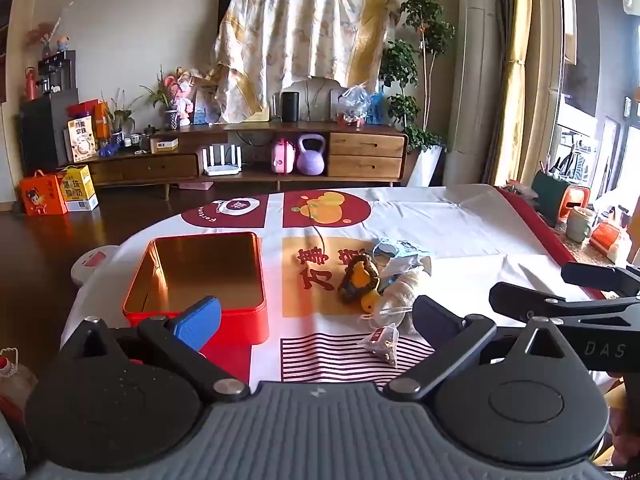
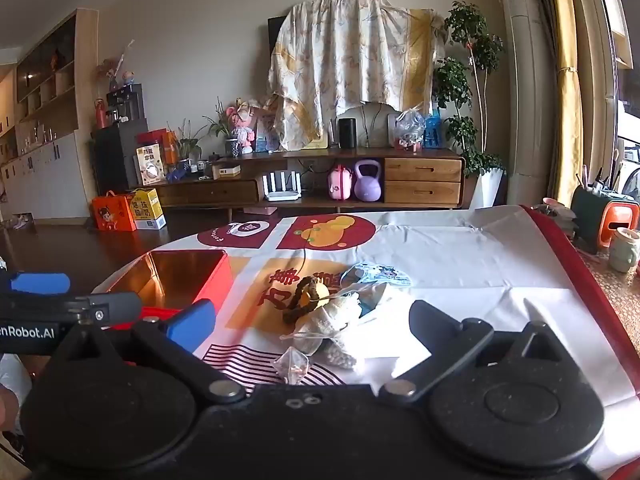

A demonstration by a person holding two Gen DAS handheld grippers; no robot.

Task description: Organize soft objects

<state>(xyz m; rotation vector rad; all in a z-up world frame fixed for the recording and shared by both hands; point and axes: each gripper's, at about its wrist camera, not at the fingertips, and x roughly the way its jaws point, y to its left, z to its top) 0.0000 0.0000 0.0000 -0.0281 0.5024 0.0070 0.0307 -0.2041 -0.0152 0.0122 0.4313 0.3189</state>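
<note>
A red metal tin, rectangular with rounded corners and a gold reflective inside, is seen lidless at the left of the table, close to the curved edge of the printed tablecloth, which is smooth, creased and white with red and orange panels. The left gripper is held just above the near edge, its jaws spread wide and nothing caught between the blue left pad and the dark right one. To the right of the tin, across a bare strip of cloth, the soft objects are heaped at mid-table: a brown and orange plush toy, a knitted white piece, a blue-printed packet behind, and a clear pyramid sachet nearest the camera. Open cloth is left to the right of the heap as far as the red border. The right gripper is likewise held wide apart and empty, before the heap.
</note>
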